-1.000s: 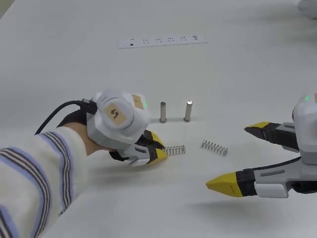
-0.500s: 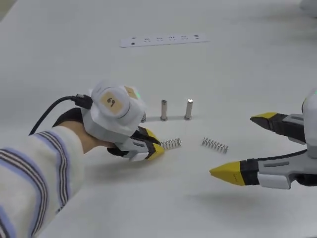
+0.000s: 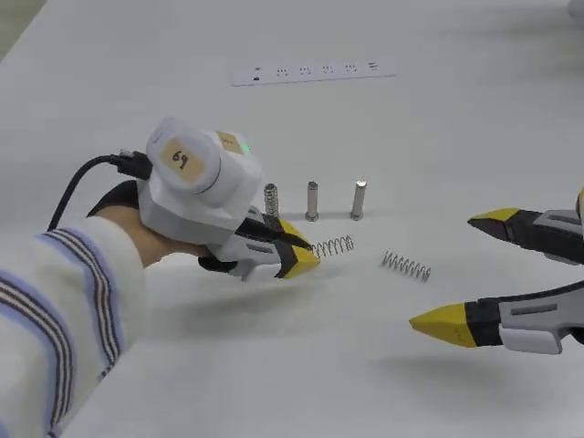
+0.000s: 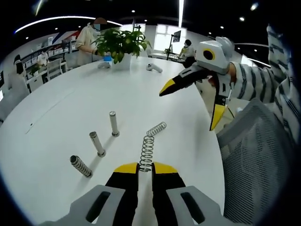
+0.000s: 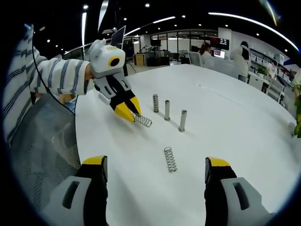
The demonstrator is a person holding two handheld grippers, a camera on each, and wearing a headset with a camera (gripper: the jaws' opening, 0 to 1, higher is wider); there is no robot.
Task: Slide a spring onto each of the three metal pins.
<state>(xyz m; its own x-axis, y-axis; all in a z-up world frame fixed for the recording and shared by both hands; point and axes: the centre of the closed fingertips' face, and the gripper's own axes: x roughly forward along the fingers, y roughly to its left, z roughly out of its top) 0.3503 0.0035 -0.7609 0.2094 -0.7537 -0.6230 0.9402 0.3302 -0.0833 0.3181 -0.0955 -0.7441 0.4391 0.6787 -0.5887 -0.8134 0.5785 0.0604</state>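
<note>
Three metal pins stand in a row on the white table: the left pin (image 3: 271,199) wears a spring, the middle pin (image 3: 312,201) and right pin (image 3: 358,199) are bare. My left gripper (image 3: 301,258) is shut on one end of a spring (image 3: 333,245), which sticks out toward the pins. In the left gripper view that held spring (image 4: 147,151) rises from the closed tips (image 4: 146,167). A loose spring (image 3: 406,265) lies flat to the right. My right gripper (image 3: 461,272) hovers open near it; the loose spring (image 5: 170,158) lies ahead, between its spread jaws (image 5: 155,165).
A white power strip (image 3: 315,71) lies at the far side of the table. A potted plant (image 4: 123,43) stands on the table's far end, with people seated beyond. A mesh chair back (image 4: 254,155) is beside the table edge.
My left gripper has lifted and rolled, carrying the spring up and closer to the pins; the spring-covered left pin is now uncovered. The right gripper has drawn slightly right.
</note>
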